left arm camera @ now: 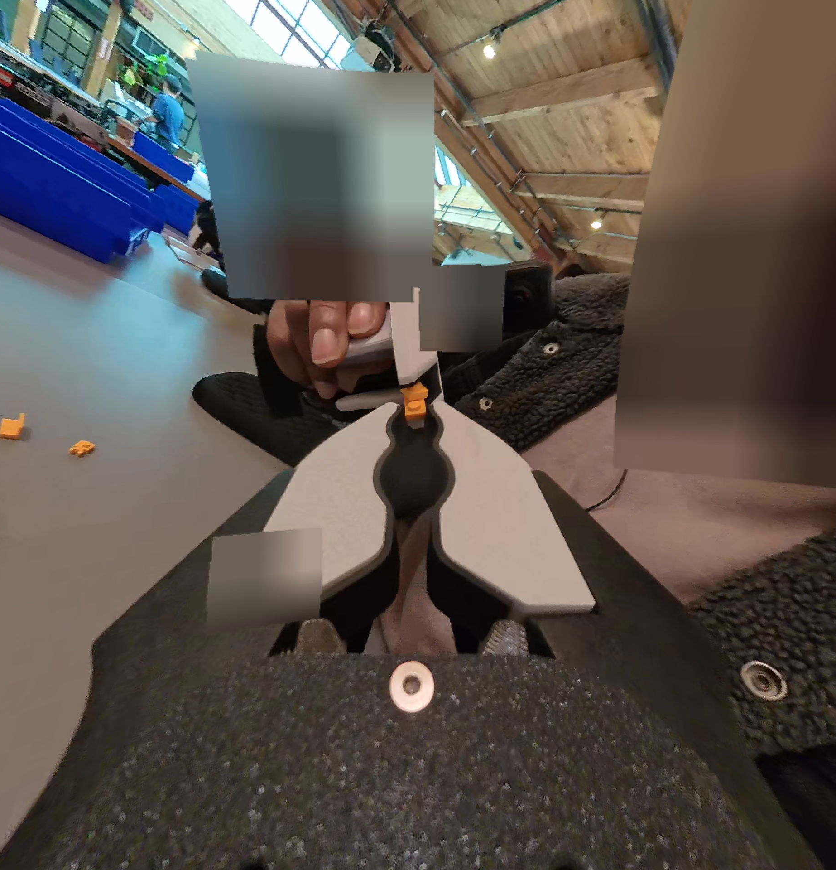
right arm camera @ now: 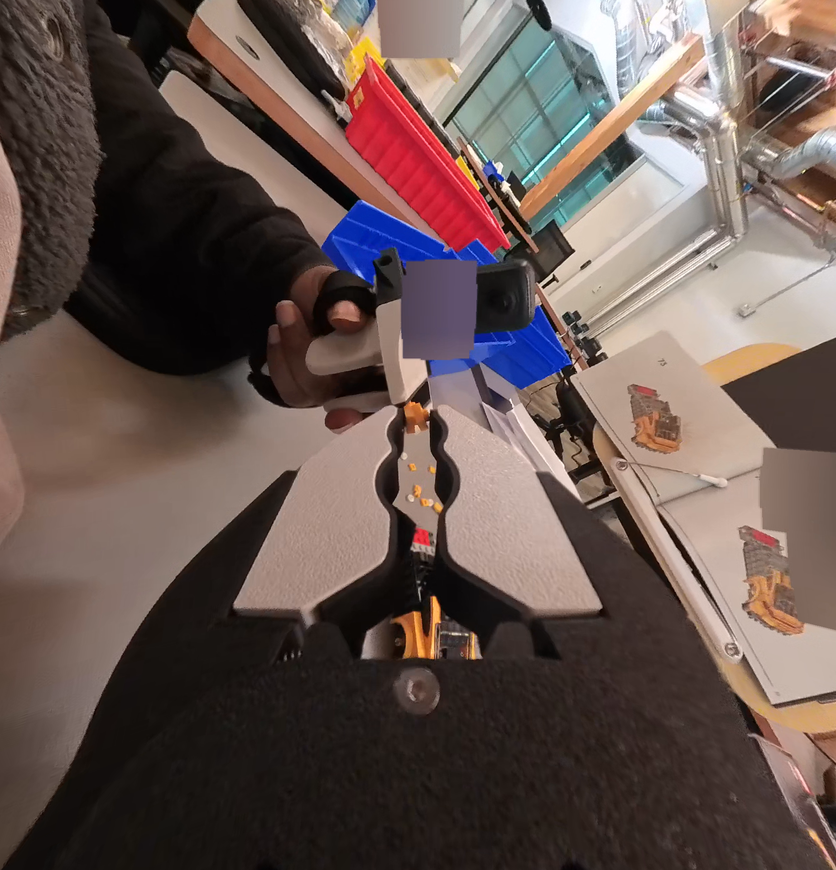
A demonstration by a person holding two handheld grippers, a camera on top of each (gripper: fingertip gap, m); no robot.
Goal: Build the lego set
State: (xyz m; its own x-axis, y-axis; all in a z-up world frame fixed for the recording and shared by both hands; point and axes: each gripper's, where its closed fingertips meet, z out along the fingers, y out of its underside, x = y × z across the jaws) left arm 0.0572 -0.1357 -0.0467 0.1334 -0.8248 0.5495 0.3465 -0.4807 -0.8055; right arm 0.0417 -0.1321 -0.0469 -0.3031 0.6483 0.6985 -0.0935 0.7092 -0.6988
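**Both grippers pinched on small orange pieces, tip to tip**

My left gripper is clenched on a small orange lego piece at its fingertips. My right gripper is clamped on another orange piece, raised above the grey table. The two grippers meet tip to tip and the pieces touch; whether they're joined, can't tell. Loose orange bits lie on the table, more beneath my right fingers. The partly built yellow model sits below, instruction booklet to the right, blue bins behind.
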